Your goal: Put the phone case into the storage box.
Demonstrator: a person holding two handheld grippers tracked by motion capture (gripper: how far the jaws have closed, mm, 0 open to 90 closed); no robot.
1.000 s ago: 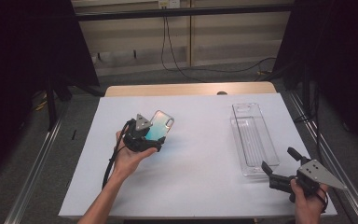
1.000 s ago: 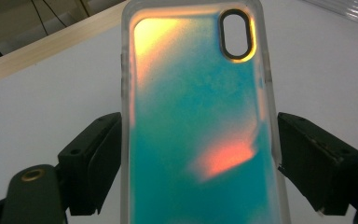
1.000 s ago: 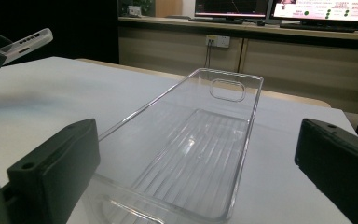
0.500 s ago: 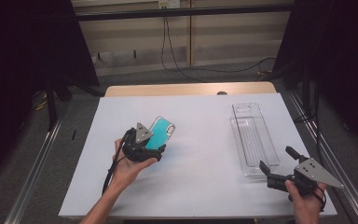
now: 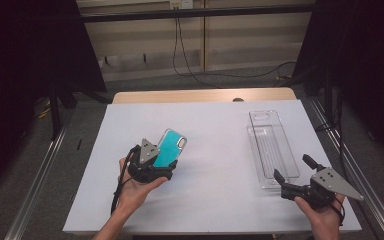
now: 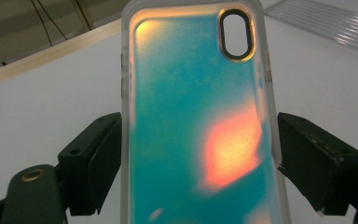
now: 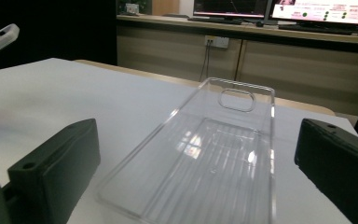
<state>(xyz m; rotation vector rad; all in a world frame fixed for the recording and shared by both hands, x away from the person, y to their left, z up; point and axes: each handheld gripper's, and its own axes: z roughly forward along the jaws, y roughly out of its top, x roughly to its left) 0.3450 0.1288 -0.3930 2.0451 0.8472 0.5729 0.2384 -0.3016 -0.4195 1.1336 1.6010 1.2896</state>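
Left gripper (image 5: 166, 161) clamps the teal phone case (image 5: 170, 148) by its long edges, lifted off the white table (image 5: 215, 150) for carrying. Right gripper (image 5: 292, 175), jaws wide and empty, waits at the near end of the clear tray (image 5: 272, 147), its likely destination.

a white table top (image 5: 215, 125) rests on a wooden board (image 5: 202, 95) whose far edge shows beyond it. grey floor (image 5: 145, 82) surrounds the table. a beige panelled wall (image 5: 240, 40) stands behind, with black cables (image 5: 190, 60) hanging down it. dark curtains (image 5: 25, 60) flank both sides. monitors (image 7: 279, 9) sit on a counter.
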